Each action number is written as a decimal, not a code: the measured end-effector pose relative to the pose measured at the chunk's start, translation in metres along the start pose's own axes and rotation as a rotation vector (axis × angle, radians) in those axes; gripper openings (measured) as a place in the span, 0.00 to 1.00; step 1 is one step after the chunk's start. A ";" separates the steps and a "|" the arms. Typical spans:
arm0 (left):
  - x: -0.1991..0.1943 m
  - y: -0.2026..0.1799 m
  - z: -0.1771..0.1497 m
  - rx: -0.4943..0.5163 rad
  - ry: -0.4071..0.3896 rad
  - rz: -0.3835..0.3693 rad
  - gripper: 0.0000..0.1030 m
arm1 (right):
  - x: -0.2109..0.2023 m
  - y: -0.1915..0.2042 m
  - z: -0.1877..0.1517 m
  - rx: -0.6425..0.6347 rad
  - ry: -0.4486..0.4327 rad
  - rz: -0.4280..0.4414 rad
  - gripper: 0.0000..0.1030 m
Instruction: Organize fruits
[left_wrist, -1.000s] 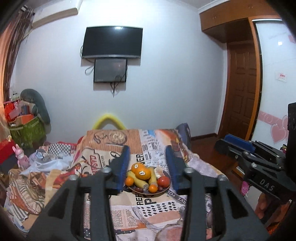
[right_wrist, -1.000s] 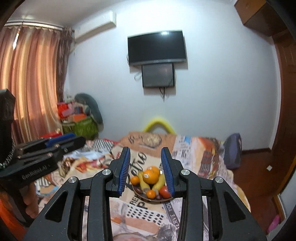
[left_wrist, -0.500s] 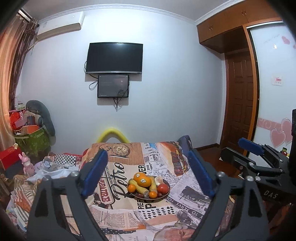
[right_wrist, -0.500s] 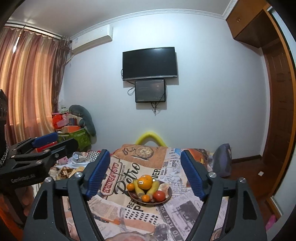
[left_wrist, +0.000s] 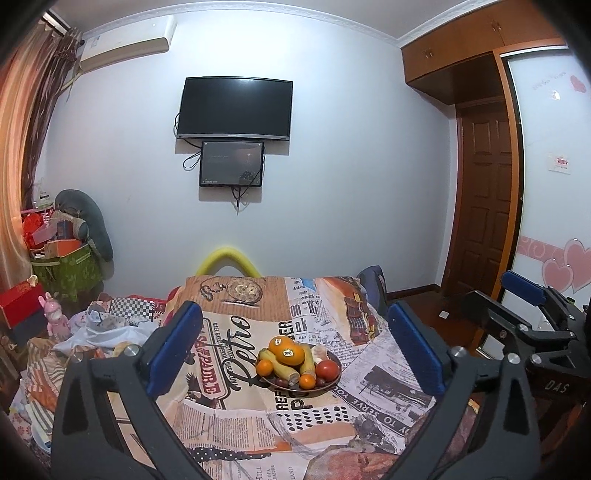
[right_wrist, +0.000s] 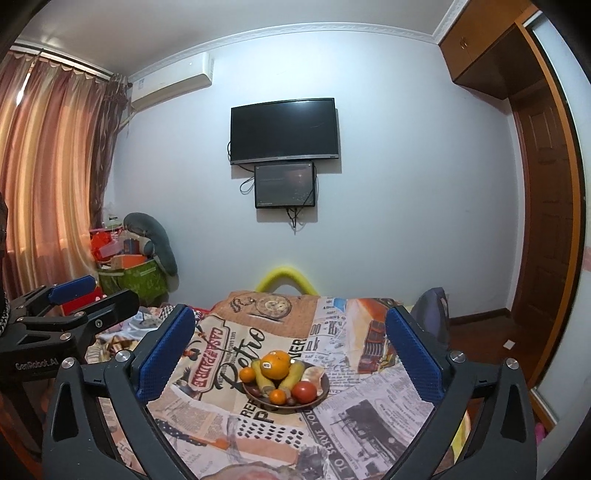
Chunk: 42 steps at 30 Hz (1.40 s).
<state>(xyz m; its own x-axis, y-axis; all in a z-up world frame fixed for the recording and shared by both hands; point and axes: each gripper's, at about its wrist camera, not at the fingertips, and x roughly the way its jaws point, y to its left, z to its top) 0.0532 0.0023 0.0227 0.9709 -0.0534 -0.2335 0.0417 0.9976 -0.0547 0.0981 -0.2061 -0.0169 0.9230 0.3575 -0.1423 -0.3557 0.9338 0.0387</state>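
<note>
One dark plate (left_wrist: 334, 382) sits mid-bed on the newsprint cover (right_wrist: 343, 424). On it are two big stickered oranges (left_wrist: 286, 350), two small ones (right_wrist: 246, 374), two bananas (right_wrist: 295, 373) and one tomato (right_wrist: 303, 391) at about 4 o'clock. The left gripper (left_wrist: 295, 350) and right gripper (right_wrist: 288, 358) both hang spread wide, empty, well short of the plate.

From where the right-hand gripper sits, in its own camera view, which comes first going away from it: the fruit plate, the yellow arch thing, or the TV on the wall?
1. Fruit plate: nearest, on the bed just ahead of the open right gripper.
2. Yellow arch: beyond the bed's far end.
3. TV: farthest, high on the back wall.
</note>
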 end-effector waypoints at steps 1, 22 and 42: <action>0.000 0.000 0.000 0.000 0.000 0.001 0.99 | 0.000 0.000 0.000 0.003 0.001 0.003 1.00; -0.003 -0.002 0.000 0.003 -0.002 0.007 1.00 | -0.003 0.000 0.002 0.018 0.002 0.018 1.00; -0.002 -0.007 -0.001 0.015 0.002 0.000 1.00 | -0.004 0.002 0.005 0.008 -0.006 0.018 1.00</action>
<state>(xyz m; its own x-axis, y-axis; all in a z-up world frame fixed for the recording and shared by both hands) 0.0506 -0.0050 0.0226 0.9703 -0.0534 -0.2358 0.0451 0.9982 -0.0404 0.0940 -0.2055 -0.0112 0.9173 0.3746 -0.1354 -0.3714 0.9272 0.0492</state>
